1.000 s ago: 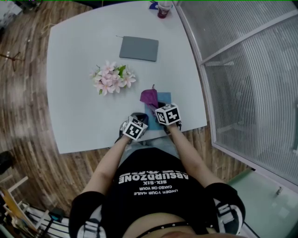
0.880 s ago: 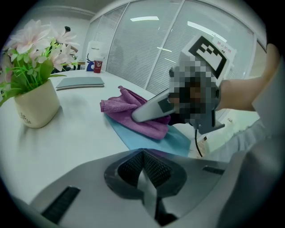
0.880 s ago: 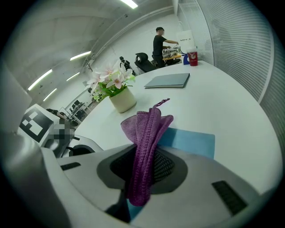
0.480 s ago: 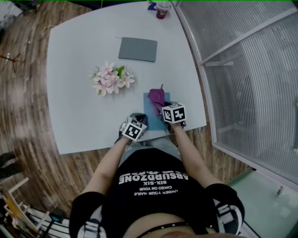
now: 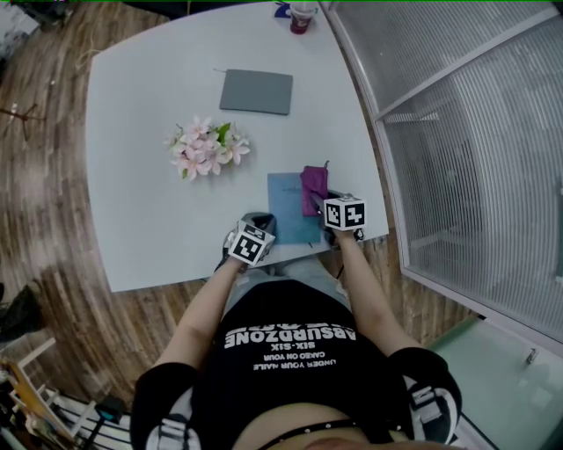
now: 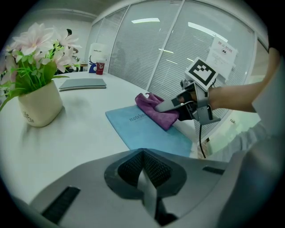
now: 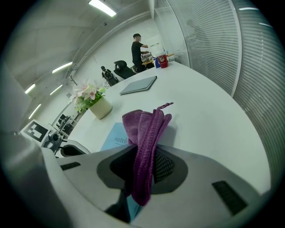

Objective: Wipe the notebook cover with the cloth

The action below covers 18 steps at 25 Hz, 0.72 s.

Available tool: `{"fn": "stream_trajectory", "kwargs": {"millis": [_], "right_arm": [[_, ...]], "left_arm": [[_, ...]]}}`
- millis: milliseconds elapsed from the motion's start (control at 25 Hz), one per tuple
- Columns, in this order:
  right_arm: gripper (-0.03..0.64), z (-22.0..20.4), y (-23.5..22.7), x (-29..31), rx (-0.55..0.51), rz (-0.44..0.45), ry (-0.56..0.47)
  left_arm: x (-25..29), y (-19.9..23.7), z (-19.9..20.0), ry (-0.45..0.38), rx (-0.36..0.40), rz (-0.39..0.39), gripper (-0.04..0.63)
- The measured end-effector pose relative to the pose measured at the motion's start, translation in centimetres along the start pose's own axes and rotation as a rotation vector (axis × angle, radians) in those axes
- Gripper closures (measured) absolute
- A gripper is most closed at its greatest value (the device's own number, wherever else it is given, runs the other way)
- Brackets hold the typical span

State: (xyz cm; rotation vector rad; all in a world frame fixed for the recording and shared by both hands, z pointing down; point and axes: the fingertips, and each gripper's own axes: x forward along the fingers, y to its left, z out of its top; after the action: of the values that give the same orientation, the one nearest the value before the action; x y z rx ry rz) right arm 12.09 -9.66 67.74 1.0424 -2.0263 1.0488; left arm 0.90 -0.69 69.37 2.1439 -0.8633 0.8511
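Note:
A light blue notebook (image 5: 283, 204) lies flat near the table's front edge, also showing in the left gripper view (image 6: 147, 133) and, partly hidden, in the right gripper view (image 7: 114, 139). My right gripper (image 5: 322, 200) is shut on a folded purple cloth (image 5: 313, 187), which rests on the notebook's right side. The cloth (image 7: 144, 131) hangs out between the jaws. My left gripper (image 5: 258, 223) sits at the table edge just left of the notebook, shut, with nothing in it (image 6: 143, 171). From there I see the cloth (image 6: 156, 112) and the right gripper (image 6: 179, 105).
A pot of pink flowers (image 5: 204, 148) stands left of the notebook. A grey closed laptop (image 5: 256, 91) lies farther back, and a red cup (image 5: 301, 18) stands at the far edge. A ribbed glass partition (image 5: 457, 132) runs along the table's right side.
My right gripper has dragged the cloth rightwards across the notebook, from its left part to its right side, uncovering more of the cover. The left gripper has barely moved.

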Motion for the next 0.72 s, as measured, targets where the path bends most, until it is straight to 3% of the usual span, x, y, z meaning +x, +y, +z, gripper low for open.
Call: {"fn": "stream_trajectory", "kwargs": {"millis": [720], "right_arm": [[0.532, -2.3, -1.8, -2.1, 0.049, -0.044, -0.017]], "left_arm": [[0.1, 0.0, -0.1, -0.005, 0.026, 0.005, 0.581]]}}
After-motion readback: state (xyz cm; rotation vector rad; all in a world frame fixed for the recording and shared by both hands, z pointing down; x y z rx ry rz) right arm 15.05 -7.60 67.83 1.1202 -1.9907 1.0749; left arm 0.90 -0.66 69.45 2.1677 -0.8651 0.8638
